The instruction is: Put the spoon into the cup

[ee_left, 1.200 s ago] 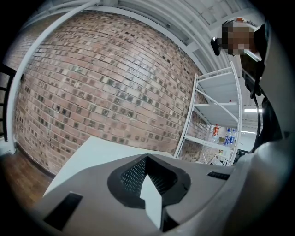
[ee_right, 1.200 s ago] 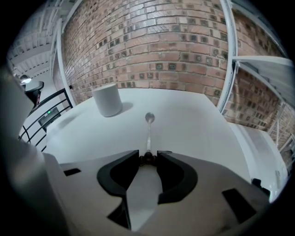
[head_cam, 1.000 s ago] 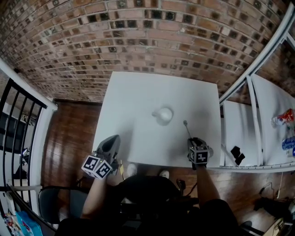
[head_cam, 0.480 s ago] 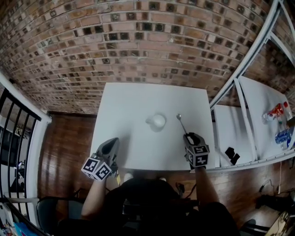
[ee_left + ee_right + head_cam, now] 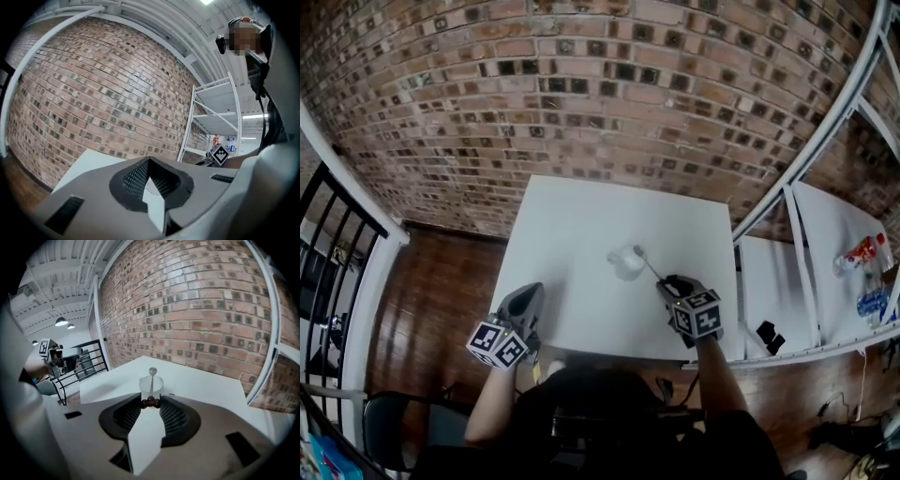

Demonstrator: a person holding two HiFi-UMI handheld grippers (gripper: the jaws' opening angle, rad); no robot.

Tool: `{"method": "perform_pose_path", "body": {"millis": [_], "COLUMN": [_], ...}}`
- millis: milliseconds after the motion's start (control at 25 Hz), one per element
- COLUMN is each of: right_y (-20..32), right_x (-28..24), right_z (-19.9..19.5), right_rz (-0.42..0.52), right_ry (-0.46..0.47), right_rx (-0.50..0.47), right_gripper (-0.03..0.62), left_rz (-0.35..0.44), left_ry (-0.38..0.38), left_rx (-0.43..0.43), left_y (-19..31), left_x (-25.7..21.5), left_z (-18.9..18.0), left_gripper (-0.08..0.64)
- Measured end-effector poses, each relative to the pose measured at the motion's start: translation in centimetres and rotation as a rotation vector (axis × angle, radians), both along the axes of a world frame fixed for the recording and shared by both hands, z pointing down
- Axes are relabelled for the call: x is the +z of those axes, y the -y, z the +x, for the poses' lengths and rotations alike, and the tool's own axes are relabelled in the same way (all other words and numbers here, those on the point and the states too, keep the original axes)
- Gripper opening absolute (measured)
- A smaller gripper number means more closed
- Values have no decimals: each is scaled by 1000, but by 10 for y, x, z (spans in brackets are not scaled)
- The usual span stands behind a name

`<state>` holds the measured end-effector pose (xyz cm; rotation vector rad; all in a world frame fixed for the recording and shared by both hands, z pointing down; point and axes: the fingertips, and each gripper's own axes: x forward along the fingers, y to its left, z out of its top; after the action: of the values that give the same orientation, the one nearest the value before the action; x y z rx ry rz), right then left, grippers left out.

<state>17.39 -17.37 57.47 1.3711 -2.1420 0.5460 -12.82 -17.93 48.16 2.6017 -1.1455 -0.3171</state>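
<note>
A white cup [image 5: 625,262] stands near the middle of the white table [image 5: 572,225]. My right gripper [image 5: 667,281] is shut on the dark handle end of a thin metal spoon [image 5: 649,264], held just right of the cup. In the right gripper view the spoon [image 5: 151,380] points away from the gripper [image 5: 151,402], its bowl lined up over the cup [image 5: 151,385]. Whether the bowl touches the cup I cannot tell. My left gripper [image 5: 530,291] hovers at the table's near left edge, shut and holding nothing. In its own view the left gripper [image 5: 149,160] points level over the table.
A white shelving rack [image 5: 787,234] stands right of the table, with bottles [image 5: 861,255] and a small black object [image 5: 766,336] on it. A brick wall runs behind the table. A black railing [image 5: 328,216] and a chair [image 5: 394,412] are at the left.
My right gripper has risen and moved left toward the cup with the spoon, whose bowl now sits over the cup. The left gripper has stayed put.
</note>
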Motion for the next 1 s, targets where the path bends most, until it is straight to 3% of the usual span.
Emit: {"method": "perform_pose_path", "body": {"millis": [360,1000], "right_y": [14,35], "right_x": [24,40], "right_z": [-15,-19], "right_rz": [-138,-246], "right_ry": [-157,-208], "right_rx": [-106,-122], "right_gripper": [130,130], "left_rz": [12,14], "left_ry": [-20,-7], "left_rx": [-69,-112], "left_y": [-4,-15], "left_x": [-2,-8], "left_z": [-23,-38], "left_gripper": [5,5]}}
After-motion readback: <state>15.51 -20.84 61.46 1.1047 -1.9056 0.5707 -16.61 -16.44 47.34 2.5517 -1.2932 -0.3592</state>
